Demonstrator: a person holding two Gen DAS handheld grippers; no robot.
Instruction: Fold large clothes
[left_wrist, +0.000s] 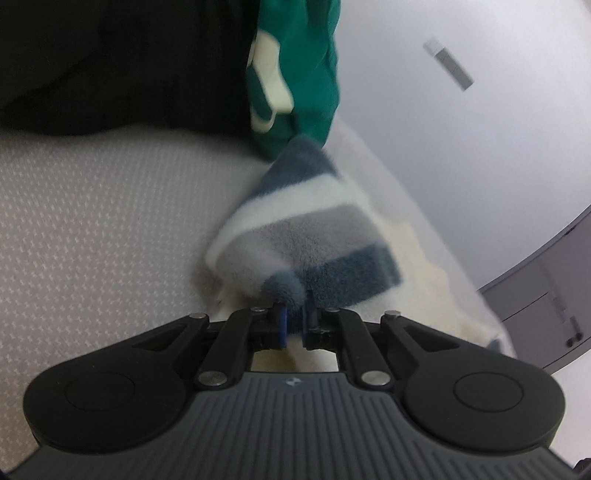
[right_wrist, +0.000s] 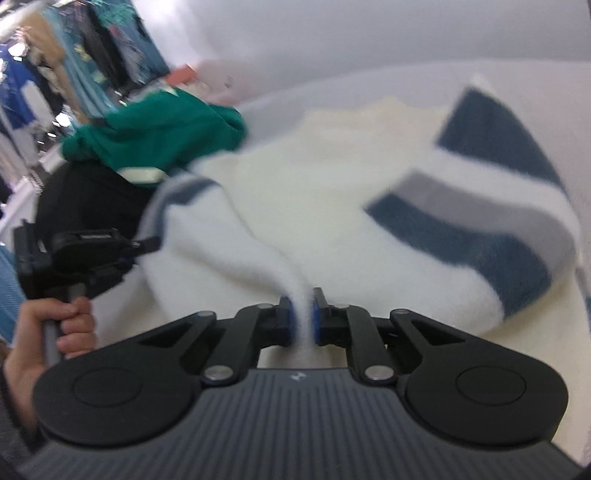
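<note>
Progress: early, I'd judge. You've got both grips on the striped fleece sweater (right_wrist: 303, 192) and no finished fold shows in either view.

Left gripper (left_wrist: 294, 319): jaws pinched together on a blue striped corner, probably a cuff or hem end. The fabric runs up and away ahead of the fingers over the grey textured surface (left_wrist: 92, 221).

Right gripper (right_wrist: 300, 317): clamped on a thin ridge of the white fleece, the rest spread ahead of it. A striped section lies ahead to its right, looking doubled over the white body, though blur makes that hard to confirm.

Your left hand (right_wrist: 62, 325) and its tool sit off to the right gripper's left, at the same garment's edge.

Left to do: carry the held edges across, lay flat, square up. Green garment (right_wrist: 155, 129) and black one (left_wrist: 110, 62) beyond look unfolded.
</note>
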